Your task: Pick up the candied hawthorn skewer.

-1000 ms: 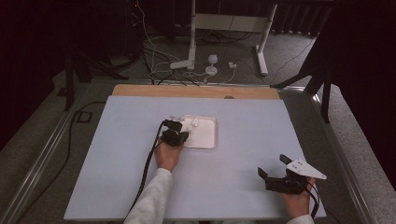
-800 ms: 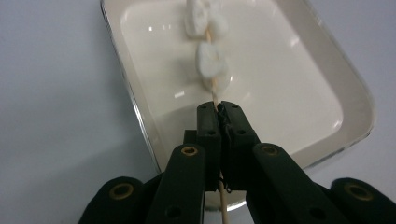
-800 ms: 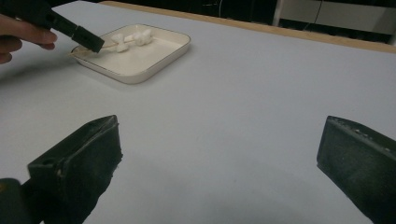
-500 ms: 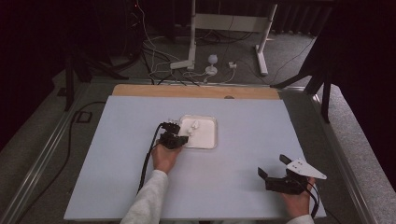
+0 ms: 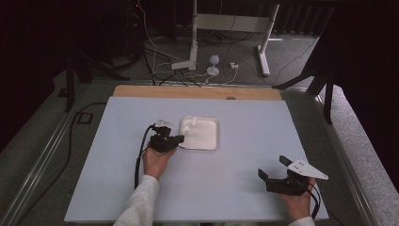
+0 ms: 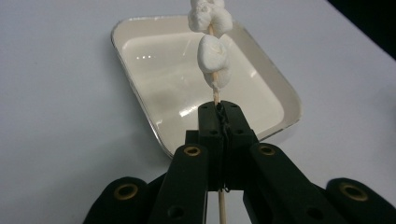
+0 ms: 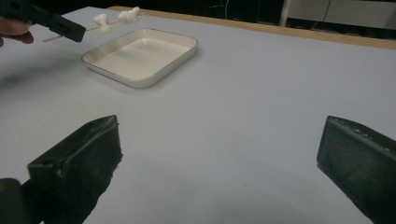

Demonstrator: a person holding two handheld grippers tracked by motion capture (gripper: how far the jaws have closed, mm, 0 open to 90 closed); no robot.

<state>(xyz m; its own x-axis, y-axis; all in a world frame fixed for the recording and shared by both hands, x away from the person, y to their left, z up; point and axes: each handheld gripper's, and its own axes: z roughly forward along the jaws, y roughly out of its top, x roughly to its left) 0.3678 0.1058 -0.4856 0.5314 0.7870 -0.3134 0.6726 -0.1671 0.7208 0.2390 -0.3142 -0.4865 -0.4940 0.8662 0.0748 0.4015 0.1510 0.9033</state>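
A thin wooden skewer (image 6: 215,95) with white marshmallows (image 6: 214,53) is gripped between the closed jaws of the left gripper (image 6: 219,114), and it is held above the white tray (image 6: 140,105), pointing toward 12 o'clock in the left gripper view. The right gripper (image 5: 275,169) is seen at 4 o'clock on the table (image 5: 244,188), with jaws wide apart and holding nothing. Probably the skewer is to be laid in the tray; it should be lowered flat and released only when it is supported
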